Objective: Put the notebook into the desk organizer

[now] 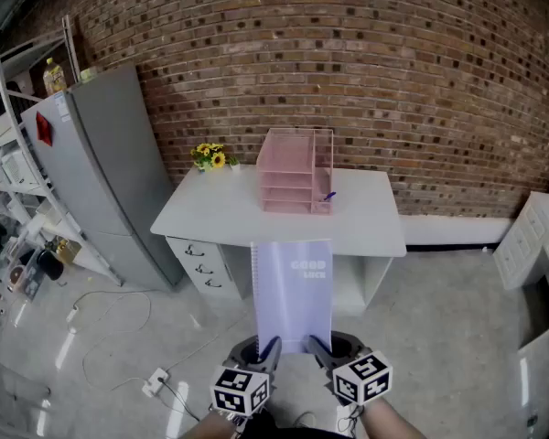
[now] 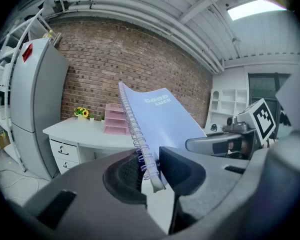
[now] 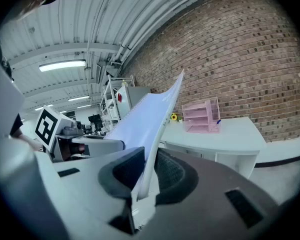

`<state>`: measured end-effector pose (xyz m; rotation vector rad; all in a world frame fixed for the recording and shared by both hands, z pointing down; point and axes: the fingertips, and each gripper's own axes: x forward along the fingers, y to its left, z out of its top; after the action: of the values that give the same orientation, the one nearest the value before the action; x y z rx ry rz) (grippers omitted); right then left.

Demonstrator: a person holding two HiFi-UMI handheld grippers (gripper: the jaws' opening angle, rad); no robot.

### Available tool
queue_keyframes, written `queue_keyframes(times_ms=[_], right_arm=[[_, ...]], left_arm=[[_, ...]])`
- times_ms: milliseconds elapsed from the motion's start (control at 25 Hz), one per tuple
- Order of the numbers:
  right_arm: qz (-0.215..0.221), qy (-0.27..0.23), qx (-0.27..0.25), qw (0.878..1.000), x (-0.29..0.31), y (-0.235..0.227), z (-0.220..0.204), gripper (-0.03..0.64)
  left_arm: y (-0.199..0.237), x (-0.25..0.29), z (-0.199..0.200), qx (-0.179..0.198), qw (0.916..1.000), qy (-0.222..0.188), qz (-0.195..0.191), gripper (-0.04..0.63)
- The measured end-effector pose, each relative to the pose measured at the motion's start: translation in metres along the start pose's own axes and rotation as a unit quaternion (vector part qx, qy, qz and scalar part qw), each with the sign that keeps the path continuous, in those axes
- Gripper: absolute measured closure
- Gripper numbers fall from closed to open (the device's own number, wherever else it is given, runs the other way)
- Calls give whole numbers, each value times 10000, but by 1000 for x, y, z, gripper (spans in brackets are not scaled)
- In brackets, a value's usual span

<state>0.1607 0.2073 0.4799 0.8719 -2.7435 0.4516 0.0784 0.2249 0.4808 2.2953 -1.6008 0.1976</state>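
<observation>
Sunflowers (image 1: 212,156) left of pink organizer (image 1: 296,172); fridge (image 1: 101,172) beside desk (image 1: 366,218)

In the head view, the near edge of the pale lilac spiral-bound notebook (image 1: 293,291) lay out of sight behind the left gripper (image 1: 269,346) and the right gripper (image 1: 317,346). The notebook itself covered the middle front of the white desk (image 1: 210,213). A small blue item (image 1: 328,196) at the lowest tier of the pink wire desk organizer (image 1: 296,170) was too small to identify. The person's forearms (image 1: 401,421) were cut off by the bottom edge, the white metal shelf rack (image 1: 9,163) by the left edge and the white cabinet (image 1: 533,245) by the right. The rack's contents were too small to make out. In both gripper views, the notebook's gripped corner vanished between the dark jaws.
</observation>
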Motion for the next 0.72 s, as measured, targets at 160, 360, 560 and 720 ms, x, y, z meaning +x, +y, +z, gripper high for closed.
queue_keyframes(times_ms=[160, 360, 560, 720], right_arm=[[-23, -7, 6, 10000, 1, -1, -2, 551], [-54, -31, -55, 10000, 4, 0, -3, 546], [-83, -10, -2, 10000, 12, -1, -2, 548], [-111, 30, 48, 9999, 20, -5, -1, 548]], left_arm=[[0, 0, -2, 19, 10000, 3, -4, 514], [5, 2, -2, 28, 10000, -22, 8, 514], [12, 4, -2, -2, 10000, 9, -21, 514], [19, 10, -1, -47, 10000, 36, -48, 514]])
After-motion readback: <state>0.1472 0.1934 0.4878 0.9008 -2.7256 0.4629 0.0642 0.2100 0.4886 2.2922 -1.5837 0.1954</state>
